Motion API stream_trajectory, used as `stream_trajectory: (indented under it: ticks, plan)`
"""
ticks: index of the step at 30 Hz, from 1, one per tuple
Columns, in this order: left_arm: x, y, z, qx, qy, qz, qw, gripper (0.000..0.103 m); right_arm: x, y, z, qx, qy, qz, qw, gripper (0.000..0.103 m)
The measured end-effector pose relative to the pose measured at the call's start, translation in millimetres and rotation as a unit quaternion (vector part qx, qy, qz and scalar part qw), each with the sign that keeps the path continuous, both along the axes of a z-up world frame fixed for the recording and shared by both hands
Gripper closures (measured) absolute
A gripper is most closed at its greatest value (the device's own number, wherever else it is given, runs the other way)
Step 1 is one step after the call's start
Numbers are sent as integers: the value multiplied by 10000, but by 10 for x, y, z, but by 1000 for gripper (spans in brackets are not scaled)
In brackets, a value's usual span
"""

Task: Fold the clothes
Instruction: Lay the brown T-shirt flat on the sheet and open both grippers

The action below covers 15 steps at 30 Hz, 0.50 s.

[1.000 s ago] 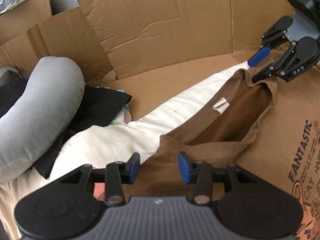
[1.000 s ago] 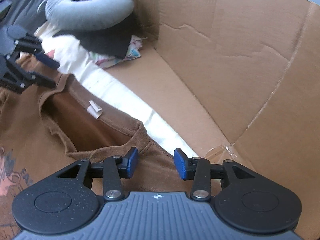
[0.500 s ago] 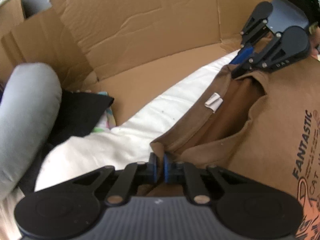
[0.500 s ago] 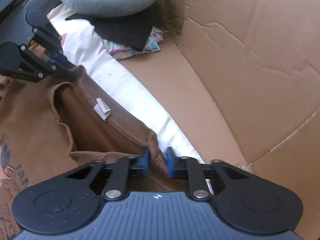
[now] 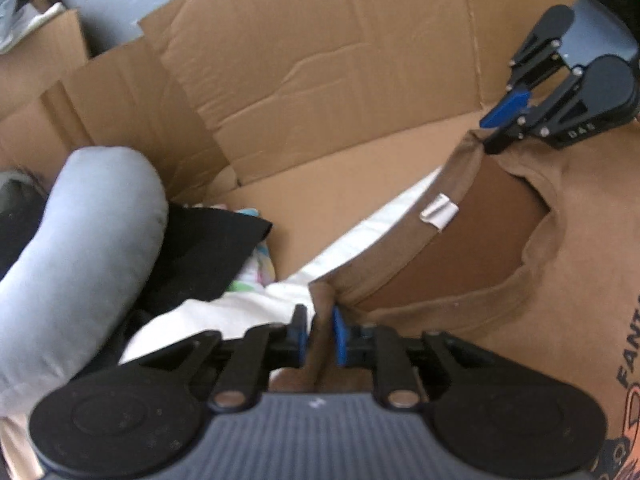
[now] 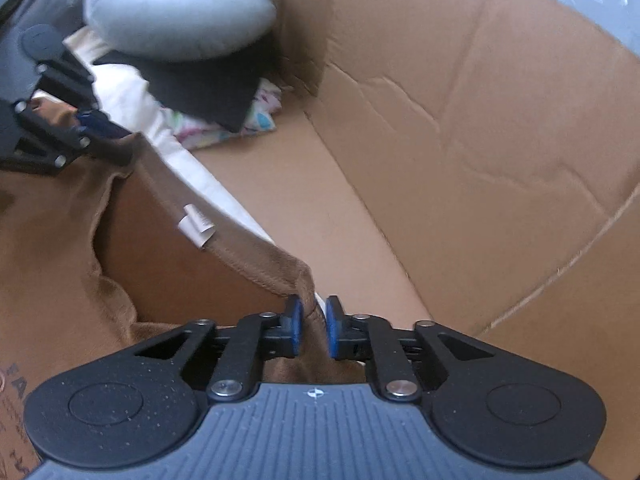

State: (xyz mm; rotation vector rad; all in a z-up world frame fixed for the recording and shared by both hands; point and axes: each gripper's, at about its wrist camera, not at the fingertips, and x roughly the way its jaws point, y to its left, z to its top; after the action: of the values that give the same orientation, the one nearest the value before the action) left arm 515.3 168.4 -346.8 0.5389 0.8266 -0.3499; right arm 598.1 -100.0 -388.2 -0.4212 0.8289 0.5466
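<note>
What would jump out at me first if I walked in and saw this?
Probably the brown T-shirt, held up at its neckline by two black grippers with blue pads: the left gripper at one shoulder, the right gripper at the other, fabric between each pair of pads. Behind stands a creased cardboard wall, and a grey curved pillow lies on dark clothes at the left.

The brown T-shirt is showing dark print reading "FAN", cut off at the picture's right edge. The right hand-held gripper is bearing the small letters "DAS" on its black finger link. The white neck tag is showing nothing readable.
</note>
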Motion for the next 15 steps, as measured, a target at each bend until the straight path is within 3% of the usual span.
stream_trajectory:
  ticks: [2, 5, 8, 11, 15]
  plan:
    - [-58, 80, 106, -280, -109, 159, 9994, 80, 1, -73, 86, 315, -46, -196, 9993, 74]
    - [-179, 196, 273, -636, -282, 316, 9971, 81, -22, -242, 263, 712, -128, -393, 9966, 74]
    - [-303, 262, 359, -843, -240, 351, 9955, 81, -108, -405, 383, 787, -242, -561, 9950, 74]
    - [-442, 267, 357, -990, -78, 361, 9944, 81, -216, -553, 391, 836, -48, -642, 9944, 74]
    - [-569, 173, 253, -1130, 62, 376, 9929, 78, -419, -554, 301, 723, 168, -322, 9967, 74]
